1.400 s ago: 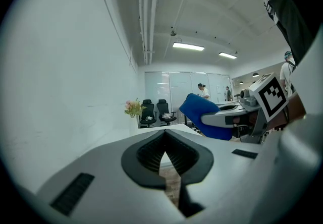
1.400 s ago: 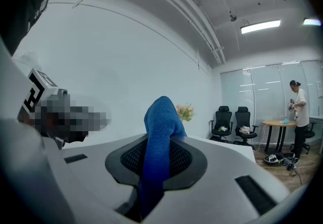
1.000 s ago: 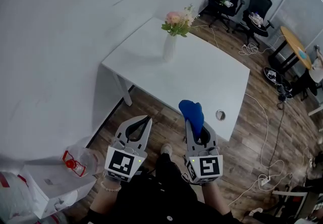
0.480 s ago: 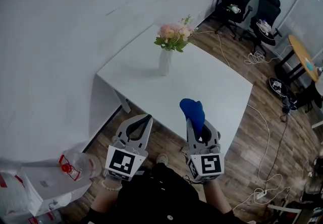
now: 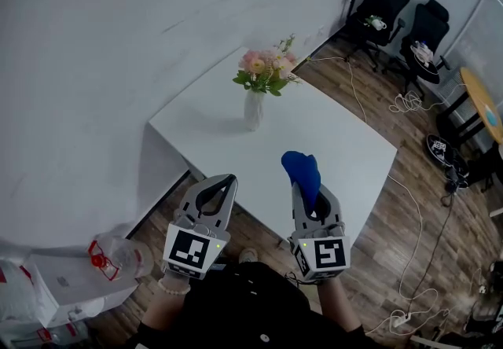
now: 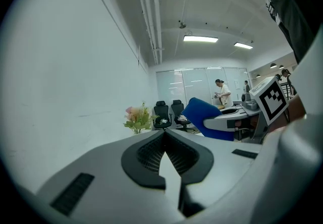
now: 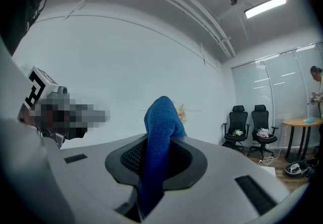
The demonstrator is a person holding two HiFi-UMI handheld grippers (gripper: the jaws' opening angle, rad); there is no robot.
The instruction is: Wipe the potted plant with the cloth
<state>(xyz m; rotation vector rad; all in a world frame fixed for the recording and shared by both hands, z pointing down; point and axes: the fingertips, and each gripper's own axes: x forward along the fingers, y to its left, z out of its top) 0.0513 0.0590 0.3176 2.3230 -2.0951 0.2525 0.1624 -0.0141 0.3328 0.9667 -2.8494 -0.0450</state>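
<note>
**A:** Which one is carrying the cloth?

**B:** My right hand-held gripper [image 5: 303,192] is clenching the cloth [image 5: 302,170]. The blue fabric is pinched between the jaws and is bunching up above their tips. My left hand-held gripper [image 5: 227,181] is squeezed fully closed with nothing in it.

**A:** And where is the potted plant sitting?

**B:** The potted plant [image 5: 255,92] is standing upright on the white table [image 5: 322,135], towards the far side, close to the wall [image 5: 94,64]. It is well apart from both of my tools, which are hovering short of the table's near edge.

**A:** Which way is it lying from the cloth?

**B:** Ahead, across the tabletop. Looking along the right jaws, the flowers [image 5: 266,72] are peeking out just past the top of the cloth, so the plant is sitting almost on that tool's line. From the head view it is falling between my two hands, a touch closer to the left one's side.

**A:** So which arm is better placed?

**B:** I'm judging the left a shade nearer, but the right is the one bearing the cloth, so the right should be doing the reaching. The plant's long axis is running straight up, vase [image 5: 252,110] below and blooms above, so I'm expecting to bring the cloth forward over the table and stroke along that upright line. The empty left could be steadying the vase.
</note>
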